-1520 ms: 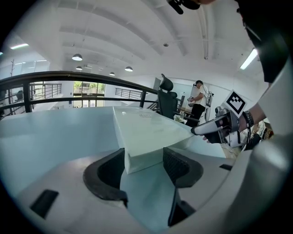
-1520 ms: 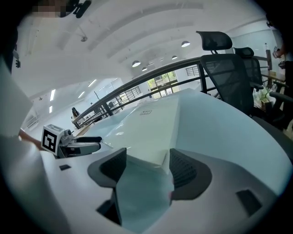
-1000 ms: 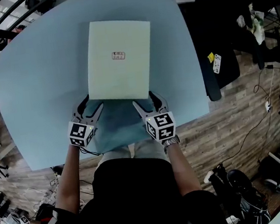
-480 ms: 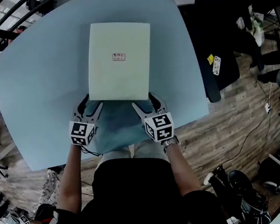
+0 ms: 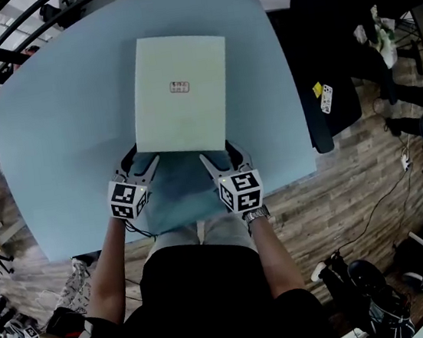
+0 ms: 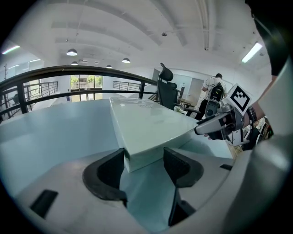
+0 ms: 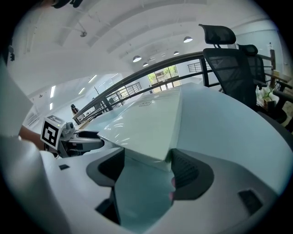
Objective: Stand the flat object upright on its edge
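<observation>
- the left gripper [image 5: 140,157] and the right gripper [image 5: 217,151] sit side by side over the near edge of the table [image 5: 58,122], both with jaws spread wide.
- each has a near corner of the flat box [image 5: 180,93] between its pads; neither looks clamped, though contact with the pads is hard to judge.
- the pale green box lies flat on the light blue tabletop, its long side running away from the person, near the middle of the table.
- a small label [image 5: 179,87] sits on its top face; the print is too small to read.
- the table's far edge is cut off at the top of the head view.
- to the right, a wood-plank floor [image 5: 339,201] with dark clutter.
- beyond the table, a dark curved railing [image 6: 68,71], a black office chair [image 7: 229,50], and ceiling lights.
</observation>
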Demonstrator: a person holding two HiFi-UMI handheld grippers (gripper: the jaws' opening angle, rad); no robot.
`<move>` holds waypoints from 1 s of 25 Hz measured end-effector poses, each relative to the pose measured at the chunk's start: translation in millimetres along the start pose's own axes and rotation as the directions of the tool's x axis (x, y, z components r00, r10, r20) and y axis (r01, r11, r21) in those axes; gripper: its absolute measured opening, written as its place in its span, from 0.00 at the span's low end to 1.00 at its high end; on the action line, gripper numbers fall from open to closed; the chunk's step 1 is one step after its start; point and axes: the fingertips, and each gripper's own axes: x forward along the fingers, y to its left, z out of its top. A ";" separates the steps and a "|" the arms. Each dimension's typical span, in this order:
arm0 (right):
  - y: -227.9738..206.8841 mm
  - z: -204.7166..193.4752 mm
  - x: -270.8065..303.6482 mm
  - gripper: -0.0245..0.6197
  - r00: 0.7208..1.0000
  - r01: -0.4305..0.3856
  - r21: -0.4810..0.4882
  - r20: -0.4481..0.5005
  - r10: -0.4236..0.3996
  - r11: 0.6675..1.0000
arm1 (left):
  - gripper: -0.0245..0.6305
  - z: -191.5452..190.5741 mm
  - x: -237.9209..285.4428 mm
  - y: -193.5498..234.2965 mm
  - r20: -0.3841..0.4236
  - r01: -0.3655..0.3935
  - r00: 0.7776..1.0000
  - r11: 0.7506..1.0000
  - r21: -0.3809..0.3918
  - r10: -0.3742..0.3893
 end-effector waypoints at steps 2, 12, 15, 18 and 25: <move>-0.9 0.8 0.0 0.50 1.000 0.004 0.005 0.005 -0.004 1.000 | 0.42 0.4 0.4 -0.6 0.002 0.008 1.000 1.000 0.002 -0.008; 12.2 -11.3 -11.1 0.50 1.000 0.020 -0.012 0.015 -0.020 1.000 | 0.42 -11.0 -15.9 -7.9 0.024 0.000 1.000 1.000 -0.018 0.001; 17.4 -12.9 -18.0 0.50 1.000 0.011 -0.015 0.016 -0.011 1.000 | 0.42 -8.7 -22.4 -10.6 0.039 0.003 0.999 1.000 -0.029 -0.002; 24.0 -14.1 -26.0 0.50 1.000 0.008 -0.017 0.018 -0.007 1.000 | 0.42 -6.3 -31.3 -13.5 0.053 0.005 0.999 0.999 -0.042 -0.003; 31.8 -14.7 -39.7 0.50 0.999 0.017 -0.011 0.038 -0.017 1.000 | 0.42 -2.5 -44.8 -20.5 0.083 0.025 0.996 0.999 -0.048 -0.021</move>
